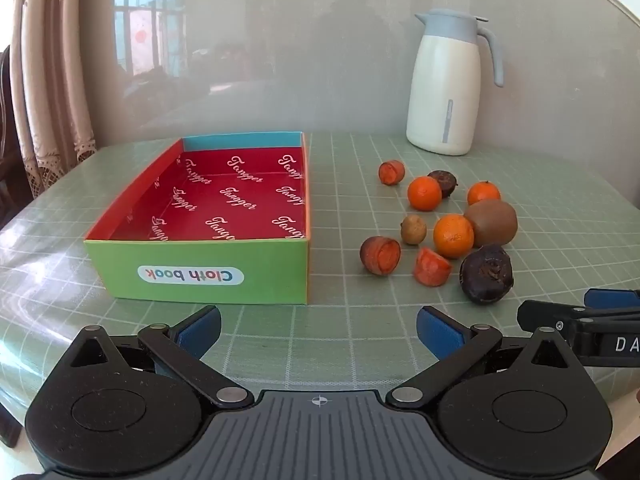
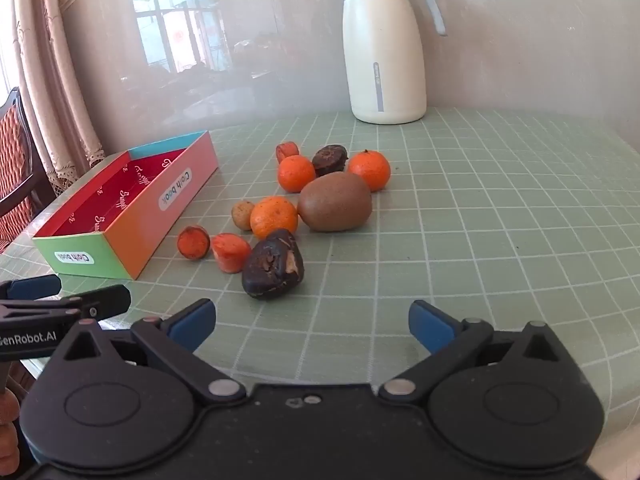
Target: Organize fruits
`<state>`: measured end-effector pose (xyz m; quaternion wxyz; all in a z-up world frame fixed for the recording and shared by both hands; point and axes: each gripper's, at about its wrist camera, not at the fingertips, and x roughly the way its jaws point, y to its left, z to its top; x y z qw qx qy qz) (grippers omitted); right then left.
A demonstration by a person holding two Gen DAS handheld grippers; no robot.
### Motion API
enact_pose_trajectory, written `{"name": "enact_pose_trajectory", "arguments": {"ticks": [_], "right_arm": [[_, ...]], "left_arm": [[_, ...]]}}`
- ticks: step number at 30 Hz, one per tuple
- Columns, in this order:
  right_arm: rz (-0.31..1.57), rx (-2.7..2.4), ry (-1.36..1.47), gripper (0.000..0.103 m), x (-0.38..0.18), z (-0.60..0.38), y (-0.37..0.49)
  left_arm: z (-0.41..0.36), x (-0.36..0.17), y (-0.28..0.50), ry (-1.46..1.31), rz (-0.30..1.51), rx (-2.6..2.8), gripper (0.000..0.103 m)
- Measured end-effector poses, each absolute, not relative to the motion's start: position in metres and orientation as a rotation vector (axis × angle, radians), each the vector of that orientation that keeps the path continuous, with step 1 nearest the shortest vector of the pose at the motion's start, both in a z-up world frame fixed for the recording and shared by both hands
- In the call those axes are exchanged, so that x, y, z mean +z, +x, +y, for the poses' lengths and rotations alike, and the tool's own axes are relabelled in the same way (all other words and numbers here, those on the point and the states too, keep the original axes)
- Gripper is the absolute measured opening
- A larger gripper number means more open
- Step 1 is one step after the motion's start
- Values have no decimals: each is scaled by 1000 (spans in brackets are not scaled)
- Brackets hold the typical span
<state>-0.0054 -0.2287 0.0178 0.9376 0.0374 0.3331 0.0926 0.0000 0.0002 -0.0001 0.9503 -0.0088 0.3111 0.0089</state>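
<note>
Right gripper (image 2: 312, 322): fingers spread wide, holding nothing, hovering low over the table (image 2: 480, 220) and pointing at the fruit pile.

Left gripper (image 1: 318, 330): fingers likewise spread wide and empty, hovering just short of the near green wall of the box (image 1: 200, 268). The two tools are sitting side by side, each catching the other at the edge of its view.

Nearest item: a dark, rough-skinned fruit (image 2: 273, 264), lying just ahead of the right gripper's fingers and touching nothing of them.

Behind it, in a loose cluster to the right of the box:
- two orange cut pieces (image 2: 193, 242) (image 2: 231, 252), lying side by side;
- a small tan fruit (image 2: 242, 214);
- three mandarins (image 2: 274, 217) (image 2: 296, 173) (image 2: 369, 169);
- a kiwi (image 2: 335, 207), touching the nearest mandarin;
- a second dark fruit (image 2: 329, 159) and a third orange piece (image 2: 287, 151) at the back.

Box: red printed lining, nothing showing inside it.

Beyond: a white jug (image 2: 383, 52) standing upright by the wall, well apart from the fruit.

Progress, as judged: no fruit is sitting in the box, so the sorting appears not yet begun; all ten pieces are waiting to be moved, presumably into the box.
</note>
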Motion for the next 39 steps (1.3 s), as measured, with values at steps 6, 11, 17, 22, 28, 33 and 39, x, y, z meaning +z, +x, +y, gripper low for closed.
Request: {"name": "enact_pose_trajectory", "arguments": {"ticks": [6,11,17,22,28,33,39], "right_arm": [[697,185,97,103,19,-232,-4],[695,176,96,103,17,-231,-4],[694,177,100,103,17,-232,-6],[694,175,101,103,17,-232,-7],[697,175,104,103,17,-232,-7],[698,175,103,103,17,-232,-7],[699,173,105,103,17,-233,-7]], "left_arm": [[-4,-3,-1,41,616,34,103],[-3,-7,-2,27,618,34,103],[-2,-4,-2,29,617,33,103],[-1,-4,-2,26,616,35,103],[1,-3,-2,23,617,42,103],[1,-3,-1,23,617,44,103],[1,-3,-1,25,617,46,103]]}}
